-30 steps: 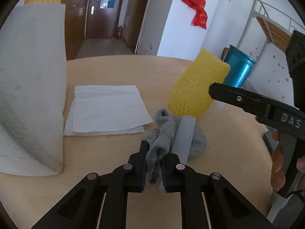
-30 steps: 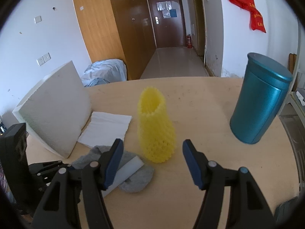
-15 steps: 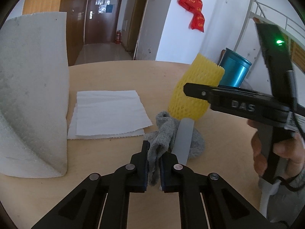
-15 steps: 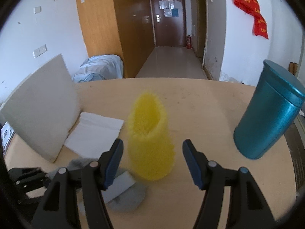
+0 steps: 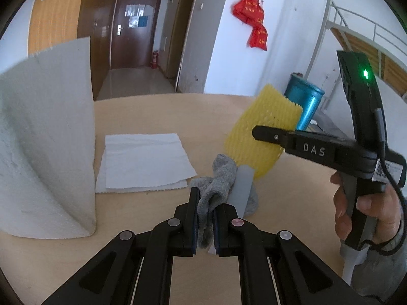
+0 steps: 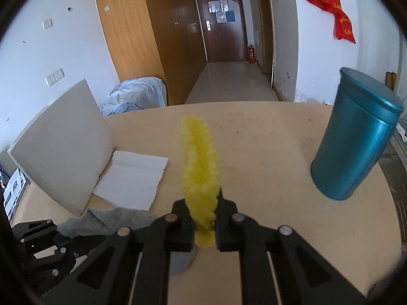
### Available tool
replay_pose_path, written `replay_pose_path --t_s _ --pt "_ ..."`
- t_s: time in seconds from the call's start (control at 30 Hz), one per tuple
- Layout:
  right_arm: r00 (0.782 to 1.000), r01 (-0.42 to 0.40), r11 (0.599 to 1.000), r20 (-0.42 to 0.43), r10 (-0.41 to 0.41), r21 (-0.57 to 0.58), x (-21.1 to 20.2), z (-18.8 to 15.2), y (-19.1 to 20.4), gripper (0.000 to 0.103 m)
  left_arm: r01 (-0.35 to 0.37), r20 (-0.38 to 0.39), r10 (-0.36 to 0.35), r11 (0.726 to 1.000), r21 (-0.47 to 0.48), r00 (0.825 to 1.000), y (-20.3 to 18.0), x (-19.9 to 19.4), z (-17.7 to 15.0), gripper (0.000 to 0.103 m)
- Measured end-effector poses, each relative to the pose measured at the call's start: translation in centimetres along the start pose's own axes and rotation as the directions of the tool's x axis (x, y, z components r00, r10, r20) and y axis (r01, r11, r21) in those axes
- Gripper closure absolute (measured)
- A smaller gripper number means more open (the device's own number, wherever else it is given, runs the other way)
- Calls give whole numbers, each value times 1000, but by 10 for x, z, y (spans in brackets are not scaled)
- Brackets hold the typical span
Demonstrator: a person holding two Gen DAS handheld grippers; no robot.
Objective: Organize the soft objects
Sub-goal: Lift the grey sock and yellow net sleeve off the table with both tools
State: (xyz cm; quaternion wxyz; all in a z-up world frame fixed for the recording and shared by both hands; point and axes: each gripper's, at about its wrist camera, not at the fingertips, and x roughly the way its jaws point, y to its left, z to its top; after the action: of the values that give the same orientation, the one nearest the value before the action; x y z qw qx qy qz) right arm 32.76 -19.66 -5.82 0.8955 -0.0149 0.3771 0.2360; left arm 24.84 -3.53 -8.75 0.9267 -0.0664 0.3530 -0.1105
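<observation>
Between the right hand-held gripper's [image 6: 204,225] jaws: the yellow foam net sleeve [image 6: 199,175], squashed flat. The jaws have just been closing and now pinch its lower end, with its long axis running up and away from the tips. The sleeve stands just beyond the grey sock [image 5: 218,178]. The left hand-held gripper [image 5: 204,225] is clenched on that sock, low over the desk [image 5: 152,106], beside the pale strip [image 5: 241,185]. The right is nearer the sleeve, so lift along its axis.

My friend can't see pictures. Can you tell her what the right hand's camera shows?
The right gripper is squeezing a yellow foam net flat between its fingers, above a round wooden table. A blue can stands to the right; white paper and a grey sock lie to the left.
</observation>
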Motion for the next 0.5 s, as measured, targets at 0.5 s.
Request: replay_pose_path --t_s 0.5 --pt "997 -22 1000 76 24 -16 -34 -7 10 88 -15 95 11 999 40 995 -8 -47 18 93"
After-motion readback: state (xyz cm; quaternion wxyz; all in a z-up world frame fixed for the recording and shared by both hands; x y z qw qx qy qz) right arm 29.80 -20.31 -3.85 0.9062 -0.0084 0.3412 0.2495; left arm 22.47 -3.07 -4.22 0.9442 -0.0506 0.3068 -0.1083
